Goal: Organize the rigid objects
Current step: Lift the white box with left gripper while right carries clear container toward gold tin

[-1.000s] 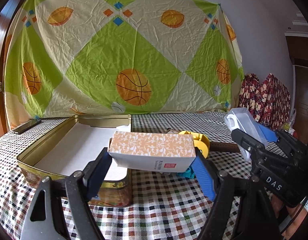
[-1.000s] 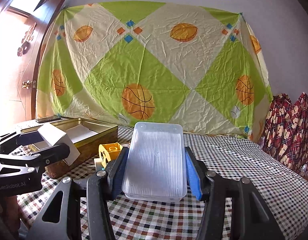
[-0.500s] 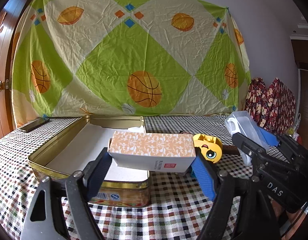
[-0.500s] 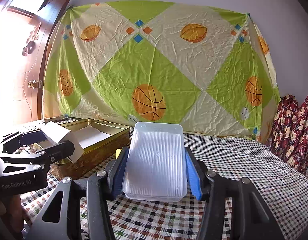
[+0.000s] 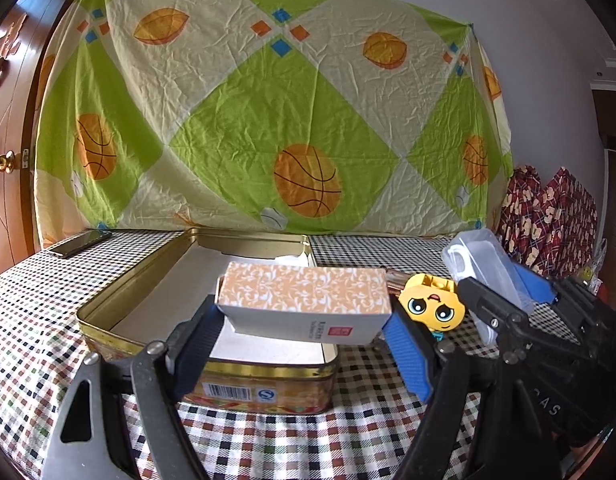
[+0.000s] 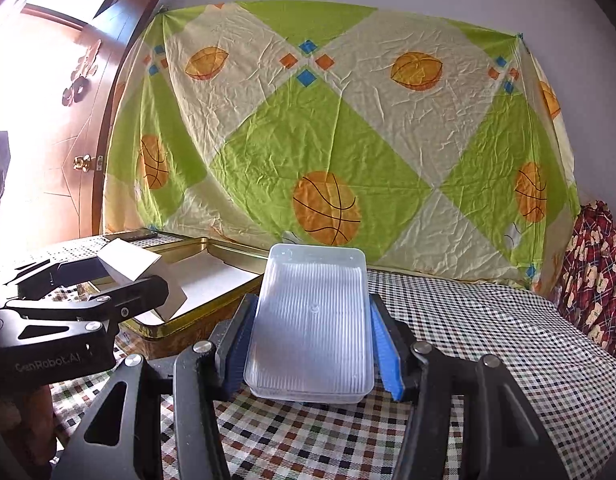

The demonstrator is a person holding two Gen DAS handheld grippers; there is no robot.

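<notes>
My left gripper [image 5: 303, 338] is shut on an orange-patterned cardboard box [image 5: 303, 302] and holds it above the near right end of an open gold tin [image 5: 107, 320] with a white lining. My right gripper [image 6: 312, 344] is shut on a clear plastic tray [image 6: 312, 316] and holds it above the checked tablecloth, right of the tin [image 6: 211, 312]. In the right wrist view the left gripper with its box [image 6: 135, 268] is at the left. In the left wrist view the right gripper holds the tray [image 5: 484, 264] at the right.
A yellow cartoon-face toy [image 5: 432, 306] stands on the cloth right of the tin. A dark phone [image 5: 81, 243] lies at the far left. A basketball-print sheet [image 5: 267, 120] hangs behind the table. Red patterned bags [image 5: 548, 216] stand at the right. A wooden door [image 6: 67, 140] is at the left.
Both grippers have moved left, toward the tin, each holding its object. The boxed left gripper now hangs over the tin's near right end. The yellow toy's face has come into view.
</notes>
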